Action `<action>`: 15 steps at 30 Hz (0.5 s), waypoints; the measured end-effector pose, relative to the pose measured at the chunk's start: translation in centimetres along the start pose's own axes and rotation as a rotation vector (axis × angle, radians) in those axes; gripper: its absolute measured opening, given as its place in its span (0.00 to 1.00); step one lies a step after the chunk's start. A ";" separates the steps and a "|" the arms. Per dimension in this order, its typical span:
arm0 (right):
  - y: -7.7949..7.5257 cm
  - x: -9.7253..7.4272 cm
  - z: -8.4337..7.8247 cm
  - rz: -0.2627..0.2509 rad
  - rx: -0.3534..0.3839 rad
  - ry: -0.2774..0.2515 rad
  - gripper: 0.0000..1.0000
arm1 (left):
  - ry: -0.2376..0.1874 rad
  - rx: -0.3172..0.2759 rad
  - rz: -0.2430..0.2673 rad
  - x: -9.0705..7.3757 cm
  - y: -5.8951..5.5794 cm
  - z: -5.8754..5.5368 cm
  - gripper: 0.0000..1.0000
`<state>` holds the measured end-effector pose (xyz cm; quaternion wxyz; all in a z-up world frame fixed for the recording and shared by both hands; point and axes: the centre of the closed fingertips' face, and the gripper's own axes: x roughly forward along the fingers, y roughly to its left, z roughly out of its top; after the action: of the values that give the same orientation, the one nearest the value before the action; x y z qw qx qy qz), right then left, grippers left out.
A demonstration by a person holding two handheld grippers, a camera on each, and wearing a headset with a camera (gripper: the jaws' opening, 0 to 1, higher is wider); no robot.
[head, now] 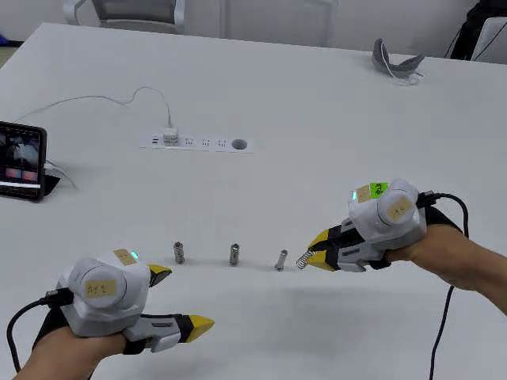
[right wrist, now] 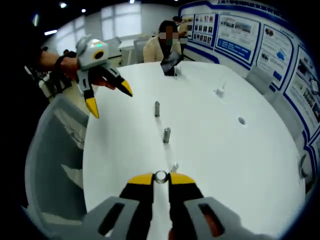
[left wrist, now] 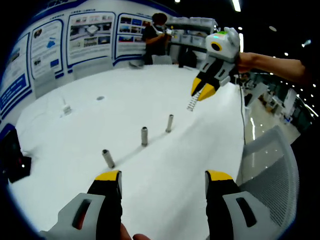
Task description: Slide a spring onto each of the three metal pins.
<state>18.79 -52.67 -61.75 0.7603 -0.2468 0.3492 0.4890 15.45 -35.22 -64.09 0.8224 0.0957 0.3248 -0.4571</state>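
In the head view, three short metal pins stand in a row on the white, matte counter (head: 317,119). The middle pin (head: 234,254) looks ribbed, and so does the outer pin (head: 179,252) on the left hand-held gripper's side of it. I judge that both already wear a spring. The bare pin (head: 281,260), on the other side of the middle pin, looks smooth and slightly tilted, so one of three seems left to do. Just beyond the bare pin, the right hand-held gripper (head: 315,252) pinches a small steel coil spring (head: 303,260) between yellow tips. The left hand-held gripper (head: 181,298) hovers on the near side of the middle pin, its jaws spread and empty.

In the left gripper view, its own jaws stand wide apart. Past the middle pin (left wrist: 144,136) and the bare pin (left wrist: 170,123), the spring (left wrist: 192,102) dangles from the right hand-held gripper (left wrist: 202,91), above the counter and not yet over a pin.

In the right gripper view, its own jaws are clamped on the spring (right wrist: 160,175), seen end-on as a bright ring. The bare pin (right wrist: 174,166) stands close ahead, with the middle pin (right wrist: 167,135) behind it.
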 end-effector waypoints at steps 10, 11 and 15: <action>-1.6 0.6 0.0 -0.013 0.014 -0.005 0.12 | -0.008 -0.050 0.023 -0.9 0.6 -0.6 0.73; -1.7 0.6 0.0 -0.013 0.013 -0.003 0.12 | -0.005 -0.051 0.026 -1.0 0.7 -0.7 0.73; -2.1 1.0 0.1 -0.010 0.010 0.001 0.12 | -0.002 -0.059 0.037 -1.5 1.0 -0.9 0.74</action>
<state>21.01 -52.92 -62.41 0.7638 -0.2450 0.3507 0.4833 15.30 -33.22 -64.05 0.8336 0.0770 0.3357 -0.4320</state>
